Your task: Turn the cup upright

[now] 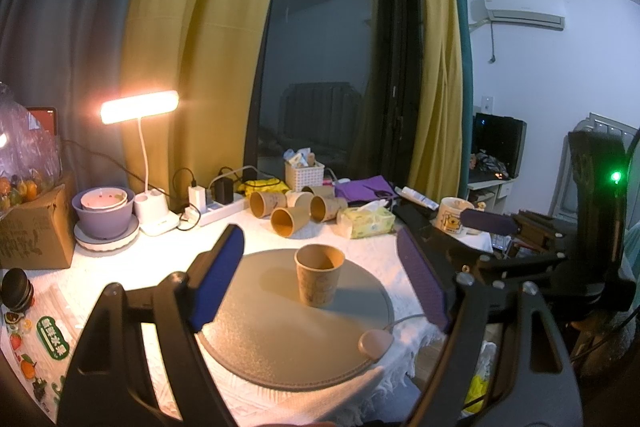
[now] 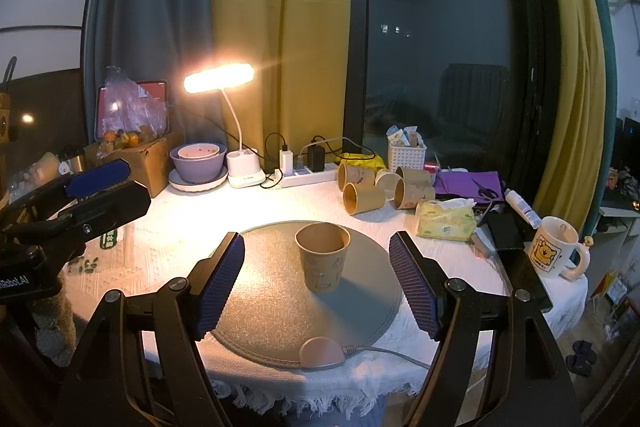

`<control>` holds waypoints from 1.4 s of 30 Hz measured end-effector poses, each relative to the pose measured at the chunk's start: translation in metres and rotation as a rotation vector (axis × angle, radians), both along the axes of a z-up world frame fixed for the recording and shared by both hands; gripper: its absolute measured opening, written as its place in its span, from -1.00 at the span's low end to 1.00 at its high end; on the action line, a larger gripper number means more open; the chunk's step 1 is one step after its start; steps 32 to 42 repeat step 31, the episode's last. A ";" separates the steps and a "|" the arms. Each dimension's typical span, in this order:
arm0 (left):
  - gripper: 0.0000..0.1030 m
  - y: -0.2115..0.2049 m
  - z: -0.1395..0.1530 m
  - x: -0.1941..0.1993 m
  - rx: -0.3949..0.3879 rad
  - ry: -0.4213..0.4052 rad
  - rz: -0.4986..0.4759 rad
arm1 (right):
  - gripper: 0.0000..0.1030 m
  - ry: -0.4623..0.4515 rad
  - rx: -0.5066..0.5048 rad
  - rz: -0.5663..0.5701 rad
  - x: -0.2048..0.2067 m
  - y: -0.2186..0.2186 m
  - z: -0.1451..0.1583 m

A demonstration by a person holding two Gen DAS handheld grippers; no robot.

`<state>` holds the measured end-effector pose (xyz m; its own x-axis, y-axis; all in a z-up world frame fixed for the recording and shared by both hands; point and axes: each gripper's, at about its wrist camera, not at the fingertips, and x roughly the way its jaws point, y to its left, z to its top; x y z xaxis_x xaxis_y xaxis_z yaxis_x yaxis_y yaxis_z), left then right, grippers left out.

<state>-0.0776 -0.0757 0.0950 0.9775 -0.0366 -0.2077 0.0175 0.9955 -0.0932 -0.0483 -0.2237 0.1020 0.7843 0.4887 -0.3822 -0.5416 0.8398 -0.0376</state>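
While both grippers are spread wide and grasp nothing, the cup (image 2: 322, 257) stands upright (mouth up) on the round mat (image 2: 272, 291), ahead of the right gripper (image 2: 316, 283) and the left gripper (image 1: 320, 283), between their fingers' lines, untouched.

cup (image 2: 322, 255): upright on round mat (image 2: 260, 291) | right tool (image 2: 316, 283): wide apart, empty | left tool (image 2: 98, 174): far left

The brown paper cup (image 1: 319, 274) (image 2: 322, 256) stands upright, mouth up, on the round grey mat (image 1: 256, 327) (image 2: 272, 291)
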 end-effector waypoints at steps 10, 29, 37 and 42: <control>0.55 -0.002 -0.001 -0.003 0.006 -0.003 -0.007 | 0.51 0.003 -0.002 0.001 0.001 0.000 -0.002; 0.55 -0.003 -0.004 -0.005 0.004 -0.007 -0.021 | 0.51 0.005 -0.003 0.003 0.002 0.000 -0.003; 0.55 -0.004 -0.005 -0.005 0.001 -0.014 -0.034 | 0.51 0.006 -0.004 0.002 0.002 0.000 -0.002; 0.55 -0.004 -0.005 -0.005 0.001 -0.014 -0.034 | 0.51 0.006 -0.004 0.002 0.002 0.000 -0.002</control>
